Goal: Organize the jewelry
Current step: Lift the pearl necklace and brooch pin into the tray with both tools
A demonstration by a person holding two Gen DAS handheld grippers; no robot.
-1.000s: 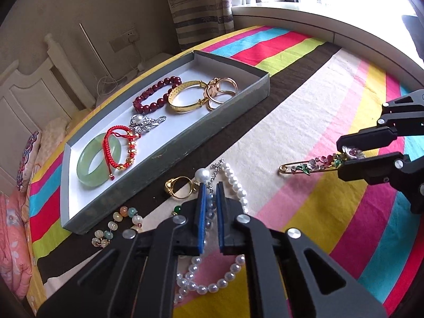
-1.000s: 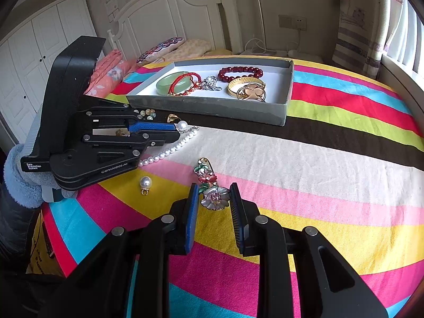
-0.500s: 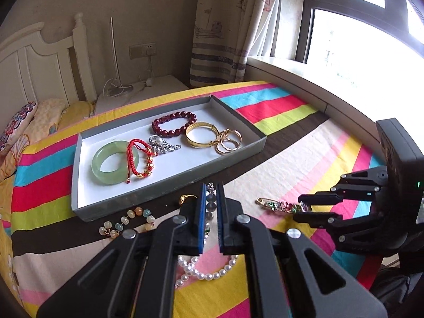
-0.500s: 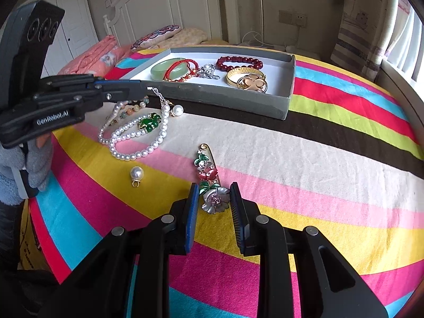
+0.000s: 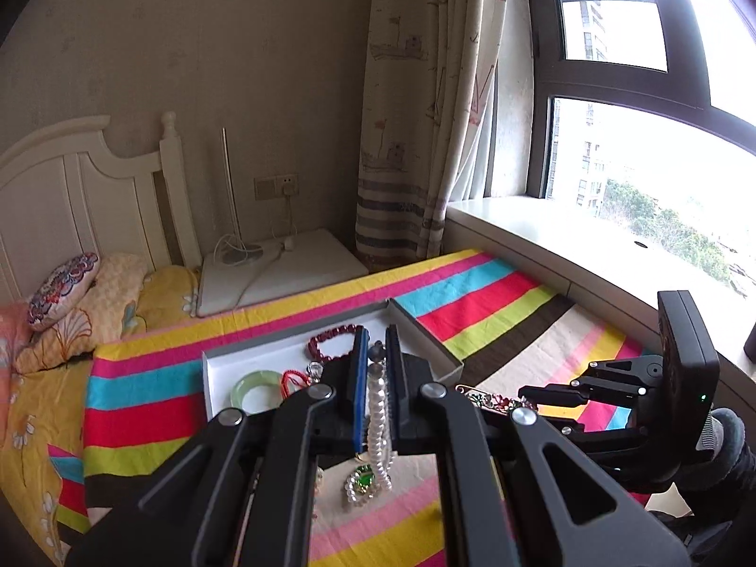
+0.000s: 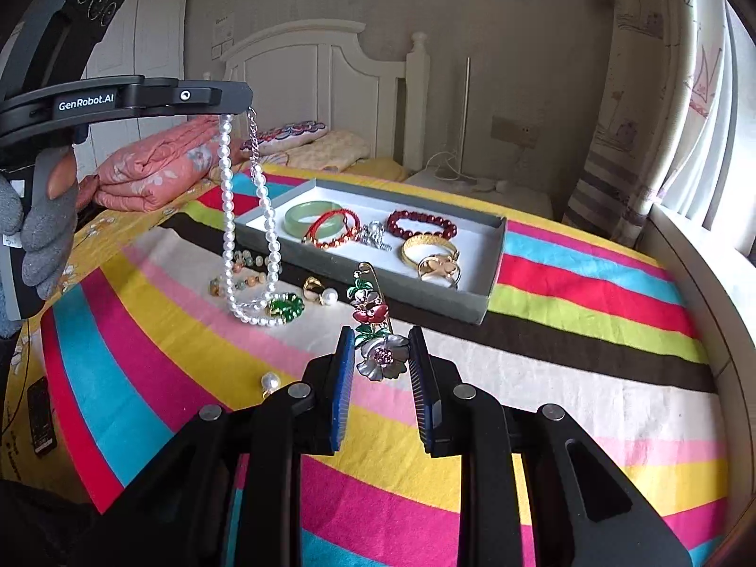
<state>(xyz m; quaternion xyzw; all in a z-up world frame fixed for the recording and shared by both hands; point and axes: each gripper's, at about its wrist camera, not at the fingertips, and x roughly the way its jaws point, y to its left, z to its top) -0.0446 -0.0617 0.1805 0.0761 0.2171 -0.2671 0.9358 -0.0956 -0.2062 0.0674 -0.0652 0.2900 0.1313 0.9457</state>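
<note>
Left wrist view: left gripper (image 5: 377,373) clamped on the pearl necklace (image 5: 378,430), strand hanging down between the blue pads to a green pendant (image 5: 363,481) just above the striped bedspread (image 5: 477,302). Beyond the tips, the grey tray (image 5: 416,319) with a red bead bracelet (image 5: 330,342) and a green bangle (image 5: 253,390). Right gripper (image 5: 529,401) at right, gripping the flower brooch (image 5: 491,399). Right wrist view: right gripper (image 6: 380,368) pads closed on the brooch's (image 6: 378,330) flower head, pin pointing away toward the tray (image 6: 486,279). Left gripper (image 6: 236,104) top left, held in a gloved hand (image 6: 42,231); necklace (image 6: 250,217) hangs in a long loop from its tips, bottom reaching the bedspread (image 6: 567,378) left of the tray. A ring (image 6: 314,286) and a loose pearl (image 6: 270,382) lie on the spread.
</note>
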